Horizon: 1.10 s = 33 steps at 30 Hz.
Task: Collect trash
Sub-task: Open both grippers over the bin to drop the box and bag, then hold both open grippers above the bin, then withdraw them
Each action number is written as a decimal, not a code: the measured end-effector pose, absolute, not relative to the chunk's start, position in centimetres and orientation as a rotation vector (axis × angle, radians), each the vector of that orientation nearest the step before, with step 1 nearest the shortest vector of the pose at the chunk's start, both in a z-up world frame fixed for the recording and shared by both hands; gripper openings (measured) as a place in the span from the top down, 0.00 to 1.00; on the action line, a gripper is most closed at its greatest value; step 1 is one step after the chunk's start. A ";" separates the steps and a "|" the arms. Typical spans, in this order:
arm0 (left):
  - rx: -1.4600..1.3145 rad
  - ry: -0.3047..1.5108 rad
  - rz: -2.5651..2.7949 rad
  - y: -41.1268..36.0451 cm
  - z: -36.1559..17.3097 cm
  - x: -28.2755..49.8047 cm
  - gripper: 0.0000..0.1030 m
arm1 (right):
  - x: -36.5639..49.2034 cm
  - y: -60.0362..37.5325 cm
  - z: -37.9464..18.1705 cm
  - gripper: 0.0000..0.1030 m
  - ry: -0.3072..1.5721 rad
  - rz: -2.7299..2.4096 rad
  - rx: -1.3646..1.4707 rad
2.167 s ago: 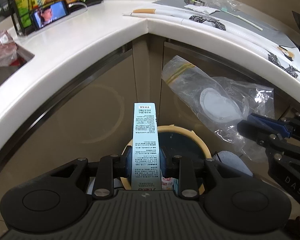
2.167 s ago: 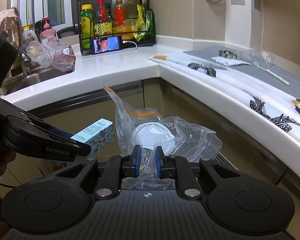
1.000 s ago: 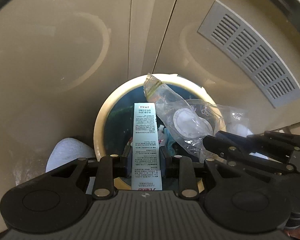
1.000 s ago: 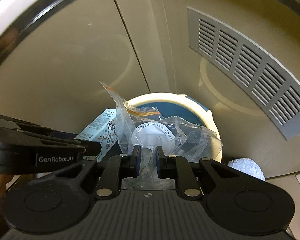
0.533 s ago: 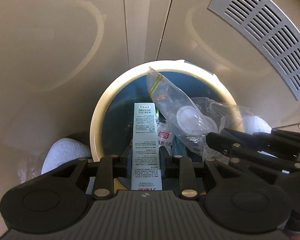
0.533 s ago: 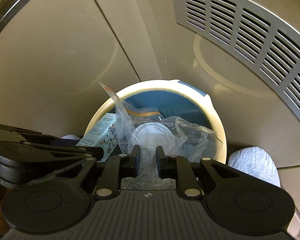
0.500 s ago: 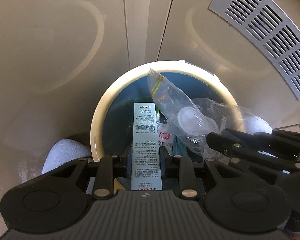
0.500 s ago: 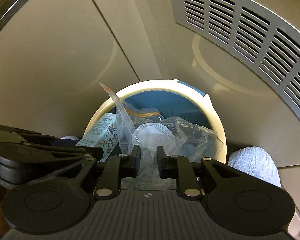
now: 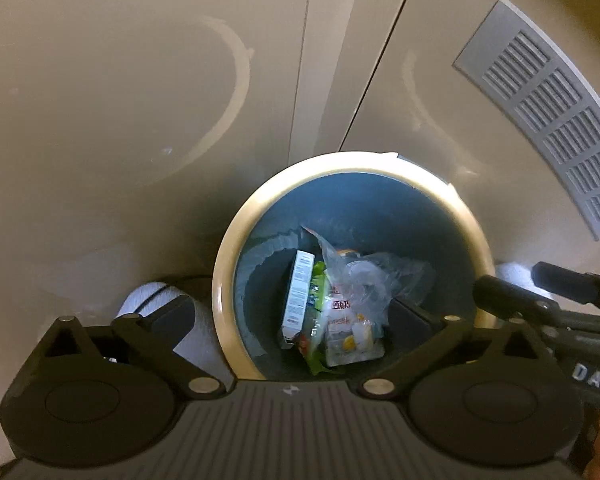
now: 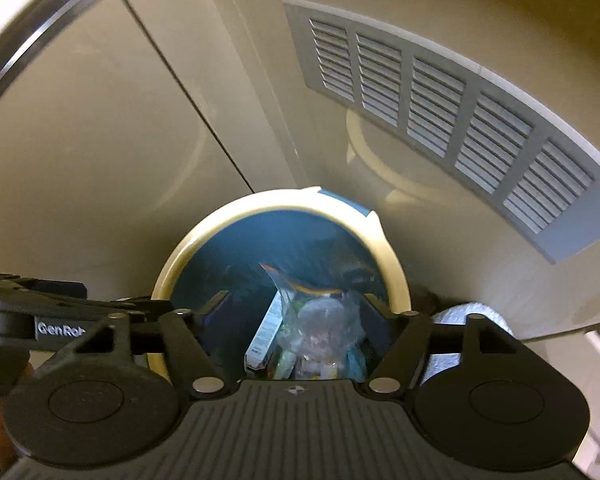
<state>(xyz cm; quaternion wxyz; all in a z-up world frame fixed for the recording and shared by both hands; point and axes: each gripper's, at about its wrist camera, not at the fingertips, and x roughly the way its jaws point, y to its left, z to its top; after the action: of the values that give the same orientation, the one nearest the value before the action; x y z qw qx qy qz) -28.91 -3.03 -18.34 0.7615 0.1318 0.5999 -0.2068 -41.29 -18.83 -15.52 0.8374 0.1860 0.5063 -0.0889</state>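
Note:
A round bin with a cream rim point(image 9: 236, 240) and a blue liner stands on the floor below both grippers. Down inside it lie a pale blue-white box point(image 9: 298, 296), a clear plastic bag point(image 9: 364, 276) and several coloured wrappers. My left gripper point(image 9: 290, 306) hangs over the bin mouth, its jaws opening wide, nothing between them. In the right wrist view the bin rim point(image 10: 260, 204), the box point(image 10: 268, 332) and the bag point(image 10: 320, 320) show again. My right gripper point(image 10: 296, 306) is over the bin too, jaws opening and empty.
Beige cabinet doors point(image 9: 140, 100) rise behind the bin, with a grey vent grille point(image 10: 440, 96) to the right. Pale fuzzy things lie on the floor on either side of the bin point(image 9: 140, 300) point(image 10: 468, 320). The other gripper point(image 9: 540, 300) crowds the bin's right side.
Both grippers have opened. The box has left the left jaws and the plastic bag has left the right jaws; both now lie down in the bin.

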 end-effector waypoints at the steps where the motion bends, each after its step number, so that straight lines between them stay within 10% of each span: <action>1: 0.288 1.307 -0.456 -2.8 -18.0 -29.2 0.00 | -41.6 -18.6 -15.0 0.24 1.063 -0.176 0.371; 33: 0.473 0.966 -0.428 -1.2 -9.0 -38.2 0.00 | -50.1 -13.2 -6.2 0.11 0.759 -0.123 0.074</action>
<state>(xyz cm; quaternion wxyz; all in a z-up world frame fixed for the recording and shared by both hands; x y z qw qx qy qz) -38.25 -1.17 -9.04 0.8372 0.2236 0.4564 -0.2020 -50.06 -13.22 -6.24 0.9264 0.0361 0.3700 -0.0598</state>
